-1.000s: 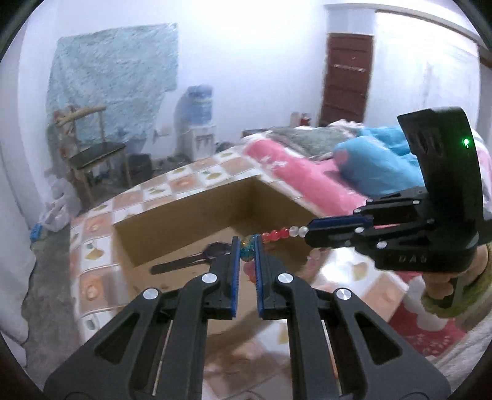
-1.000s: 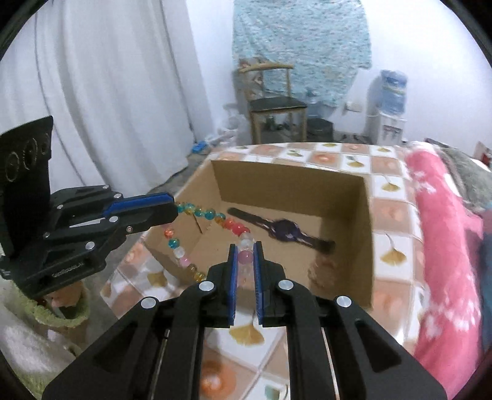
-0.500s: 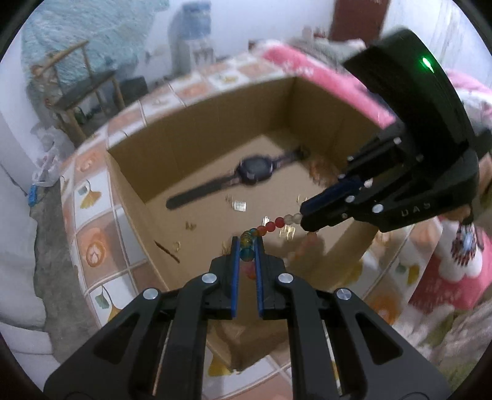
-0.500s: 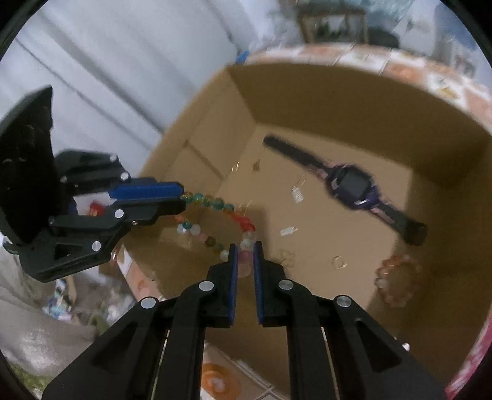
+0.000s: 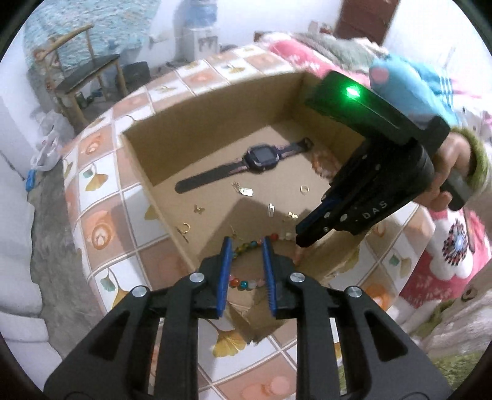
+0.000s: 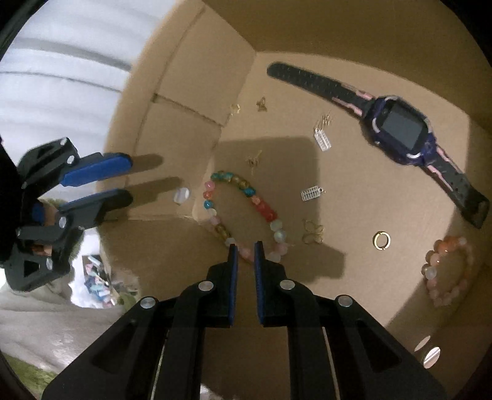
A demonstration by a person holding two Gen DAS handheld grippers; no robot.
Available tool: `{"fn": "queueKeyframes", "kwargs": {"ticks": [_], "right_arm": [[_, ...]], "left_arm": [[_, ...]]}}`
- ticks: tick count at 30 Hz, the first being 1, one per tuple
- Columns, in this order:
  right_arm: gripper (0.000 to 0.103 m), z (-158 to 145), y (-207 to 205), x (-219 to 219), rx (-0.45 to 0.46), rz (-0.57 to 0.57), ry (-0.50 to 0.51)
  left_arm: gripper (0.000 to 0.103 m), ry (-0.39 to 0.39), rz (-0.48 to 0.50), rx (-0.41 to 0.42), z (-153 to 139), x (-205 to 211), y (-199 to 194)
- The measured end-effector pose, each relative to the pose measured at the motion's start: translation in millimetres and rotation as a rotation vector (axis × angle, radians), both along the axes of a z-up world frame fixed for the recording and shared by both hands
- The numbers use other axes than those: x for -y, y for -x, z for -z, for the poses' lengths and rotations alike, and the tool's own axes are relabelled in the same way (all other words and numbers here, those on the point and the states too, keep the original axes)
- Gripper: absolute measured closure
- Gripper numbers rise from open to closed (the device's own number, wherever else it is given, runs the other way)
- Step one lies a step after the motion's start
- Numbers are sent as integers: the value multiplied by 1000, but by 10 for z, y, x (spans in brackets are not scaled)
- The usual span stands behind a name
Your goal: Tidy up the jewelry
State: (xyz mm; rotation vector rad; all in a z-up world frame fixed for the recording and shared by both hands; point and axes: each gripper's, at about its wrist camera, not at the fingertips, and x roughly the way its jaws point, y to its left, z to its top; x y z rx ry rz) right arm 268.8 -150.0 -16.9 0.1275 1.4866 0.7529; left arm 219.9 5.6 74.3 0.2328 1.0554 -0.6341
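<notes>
Readable text — only one: white letters "DAS" on black side of right gripper (image 5: 303,238), seen in left wrist view, just behind its blue fingers. No other lettering legible — watch (image 6: 402,130) screen dark and blank, box (image 5: 215,123) walls plain cardboard, small silver charms too small to read.

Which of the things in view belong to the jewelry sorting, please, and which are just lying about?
Part of the job:
- cardboard box
- multicoloured bead bracelet, released on the box floor
- pink bead bracelet
- gold ring
- watch
- small charms
- left claw and right claw, both just opened

Lying about:
- wooden chair
- water dispenser
- blue cushion
</notes>
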Motion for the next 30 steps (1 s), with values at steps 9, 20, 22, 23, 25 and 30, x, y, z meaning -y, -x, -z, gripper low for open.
{"fn": "queueKeyframes", "kwargs": {"ticks": [9, 20, 22, 23, 25, 30], "right_arm": [[43, -1121, 799, 661, 561, 308, -98], [11, -1241, 1788, 995, 835, 657, 97], [9, -1249, 1819, 1009, 871, 686, 145], [9, -1267, 1834, 1008, 883, 695, 159], [7, -1322, 1875, 1043, 919, 735, 188], [7, -1365, 1899, 1058, 939, 803, 232]], "left_arm": [[40, 212, -205, 243, -521, -401, 407], [8, 225, -426, 408, -598, -184, 941], [8, 196, -465, 416, -596, -134, 963], [8, 178, -482, 425, -602, -113, 977], [8, 130, -523, 462, -622, -57, 989], [8, -19, -640, 534, -622, 107, 999]]}}
